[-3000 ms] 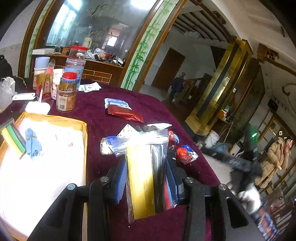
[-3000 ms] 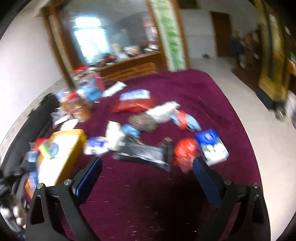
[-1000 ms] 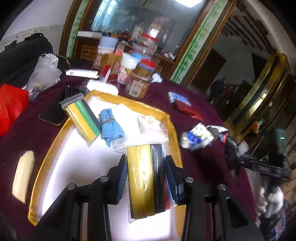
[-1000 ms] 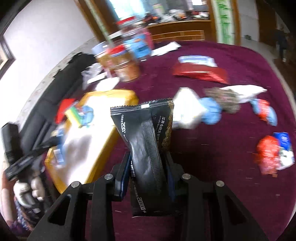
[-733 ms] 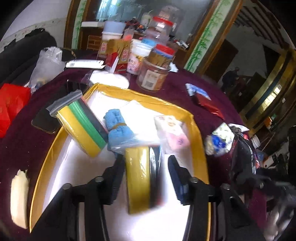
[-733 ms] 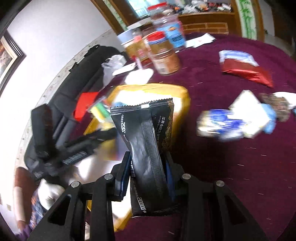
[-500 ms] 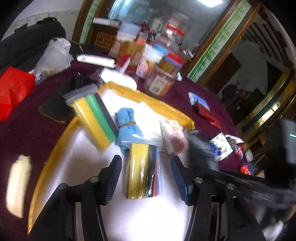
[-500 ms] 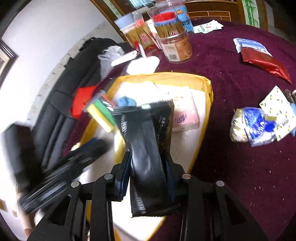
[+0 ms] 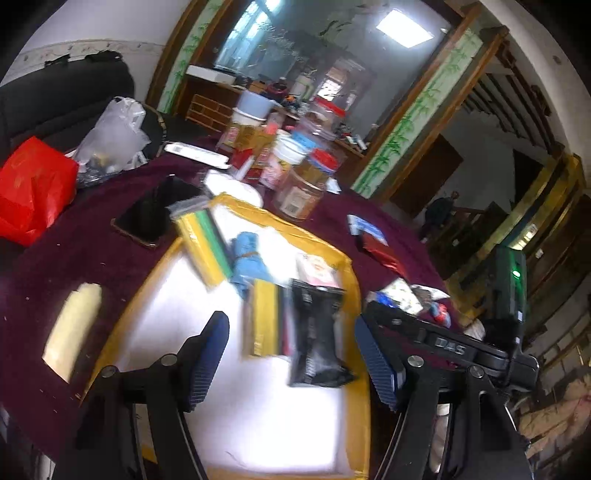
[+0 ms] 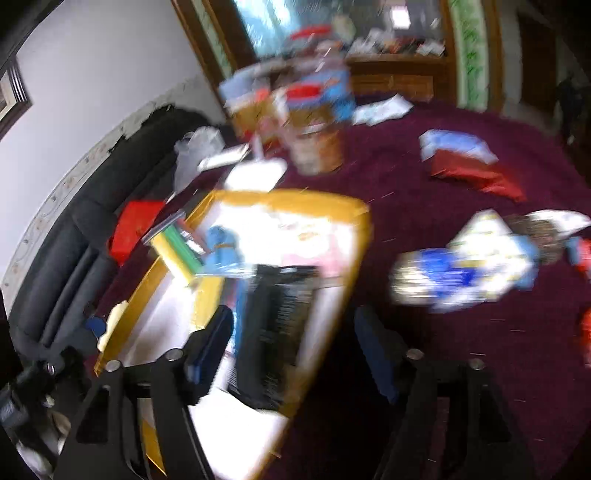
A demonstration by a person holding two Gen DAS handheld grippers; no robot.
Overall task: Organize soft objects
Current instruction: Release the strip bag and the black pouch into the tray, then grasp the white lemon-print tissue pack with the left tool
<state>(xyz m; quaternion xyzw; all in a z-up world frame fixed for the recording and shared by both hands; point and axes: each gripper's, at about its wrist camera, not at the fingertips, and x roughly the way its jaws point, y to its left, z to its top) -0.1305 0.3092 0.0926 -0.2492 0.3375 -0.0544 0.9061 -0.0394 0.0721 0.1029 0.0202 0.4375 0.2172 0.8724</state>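
Grippers both opening, holding nothing: left gripper over the yellow-rimmed white tray, right gripper above the black foil packet lying at the tray's three o'clock edge.

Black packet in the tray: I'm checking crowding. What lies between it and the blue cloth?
In the left wrist view, the bagged yellow sponge pack lies between the black packet and blue cloth.

Left wrist view mostly sharp, lit by a ceiling panel far right and daylight through the far window; the white tray floor blows out to glare, near packets smear slightly. Right wrist view heavily motion-blurred throughout, tray overexposed. Both show fisheye bending and dark vignetted corners.
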